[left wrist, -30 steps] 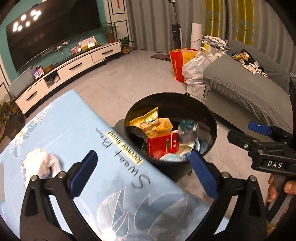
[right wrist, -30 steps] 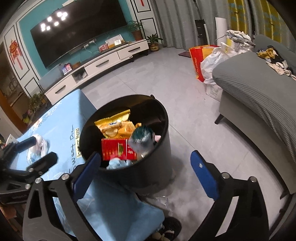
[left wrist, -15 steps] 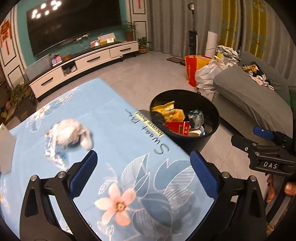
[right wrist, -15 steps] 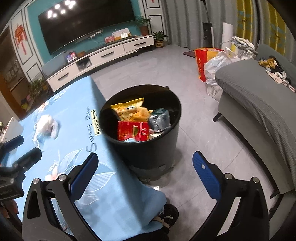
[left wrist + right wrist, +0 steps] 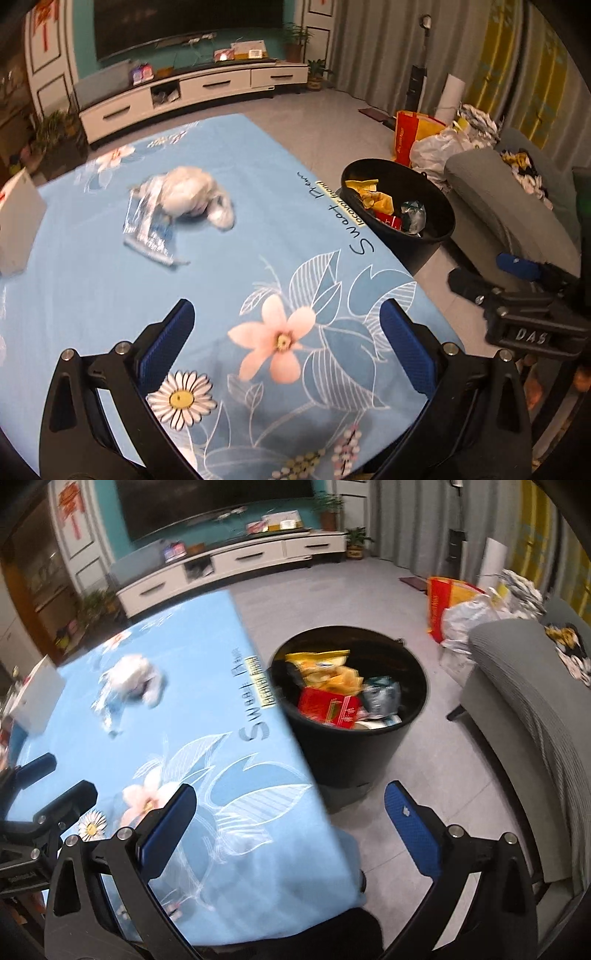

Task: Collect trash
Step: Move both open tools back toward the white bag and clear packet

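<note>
A crumpled white plastic bag [image 5: 188, 194] and a clear wrapper [image 5: 149, 230] lie together on the blue flowered tablecloth [image 5: 258, 236]; they also show in the right wrist view [image 5: 129, 677]. A black bin [image 5: 399, 206] holding yellow, red and silver wrappers stands on the floor off the table's right edge, also in the right wrist view [image 5: 351, 709]. My left gripper [image 5: 286, 350] is open and empty above the near part of the table. My right gripper [image 5: 290, 821] is open and empty over the table's right corner, near the bin.
A white box [image 5: 16, 221] sits at the table's left edge. A grey sofa [image 5: 535, 720] stands right of the bin. Bags [image 5: 424, 140] are piled on the floor behind it. A white TV cabinet [image 5: 192, 92] lines the far wall.
Both grippers have pulled back from the bin and toward the table. The bag and wrapper now sit nearer the middle of the left view.
</note>
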`<action>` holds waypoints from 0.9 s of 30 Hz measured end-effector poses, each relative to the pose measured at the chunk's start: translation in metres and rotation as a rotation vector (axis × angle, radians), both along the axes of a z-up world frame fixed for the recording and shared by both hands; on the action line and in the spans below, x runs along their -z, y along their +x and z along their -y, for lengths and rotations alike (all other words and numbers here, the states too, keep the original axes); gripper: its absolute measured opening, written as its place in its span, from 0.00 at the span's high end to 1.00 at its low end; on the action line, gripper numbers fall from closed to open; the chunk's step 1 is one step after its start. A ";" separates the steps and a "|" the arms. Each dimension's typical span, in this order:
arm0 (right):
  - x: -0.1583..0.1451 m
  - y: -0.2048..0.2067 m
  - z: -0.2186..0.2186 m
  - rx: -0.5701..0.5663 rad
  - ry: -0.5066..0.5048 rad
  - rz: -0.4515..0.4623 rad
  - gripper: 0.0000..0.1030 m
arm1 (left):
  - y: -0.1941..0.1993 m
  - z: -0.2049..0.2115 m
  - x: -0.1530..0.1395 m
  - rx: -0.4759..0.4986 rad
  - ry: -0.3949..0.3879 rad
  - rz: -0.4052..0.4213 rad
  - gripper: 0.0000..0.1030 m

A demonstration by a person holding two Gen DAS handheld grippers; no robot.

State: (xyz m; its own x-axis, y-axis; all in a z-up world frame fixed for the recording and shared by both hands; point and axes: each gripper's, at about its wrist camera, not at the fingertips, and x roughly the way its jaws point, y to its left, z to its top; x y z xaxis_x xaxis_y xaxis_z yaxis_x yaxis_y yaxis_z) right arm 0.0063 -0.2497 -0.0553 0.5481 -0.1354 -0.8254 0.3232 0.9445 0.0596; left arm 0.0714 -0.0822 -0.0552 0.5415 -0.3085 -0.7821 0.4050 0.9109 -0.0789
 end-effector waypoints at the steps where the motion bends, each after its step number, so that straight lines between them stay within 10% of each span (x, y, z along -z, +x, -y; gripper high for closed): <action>1: 0.000 0.002 -0.006 -0.016 0.002 -0.003 0.03 | -0.001 -0.007 -0.001 -0.010 -0.017 -0.008 0.03; 16: 0.002 0.036 -0.065 -0.124 0.002 -0.083 0.03 | 0.002 -0.090 0.011 -0.219 0.064 -0.020 0.03; 27: 0.009 0.075 -0.083 -0.179 0.100 -0.073 0.03 | 0.031 -0.145 0.035 -0.317 -0.024 -0.114 0.03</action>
State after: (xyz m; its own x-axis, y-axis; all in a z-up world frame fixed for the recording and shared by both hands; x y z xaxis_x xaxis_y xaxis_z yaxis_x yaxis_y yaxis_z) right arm 0.0812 -0.1671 -0.0645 0.4942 0.0437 -0.8682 0.1573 0.9778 0.1387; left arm 0.1021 0.0632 -0.0898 0.5225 -0.1576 -0.8379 0.0894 0.9875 -0.1300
